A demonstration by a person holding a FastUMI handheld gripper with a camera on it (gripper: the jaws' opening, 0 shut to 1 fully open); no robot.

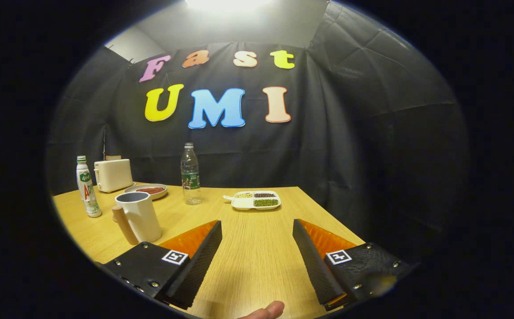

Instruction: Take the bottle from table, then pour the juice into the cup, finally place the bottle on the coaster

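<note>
Bottle (190, 173) upright beyond spread, empty tongs (257, 232).

Light wooden table (248, 248) before creased black cloth wall (350, 146), bright ceiling light (225, 4) overhead

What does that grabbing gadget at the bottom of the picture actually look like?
The tool has two wedge-shaped fingers with ribbed inner faces, standing apart over the wooden table with nothing between them. Each sits on a black block with silver screws and a small square black-and-white marker. A fingertip of the person holding it peeks in below.
</note>
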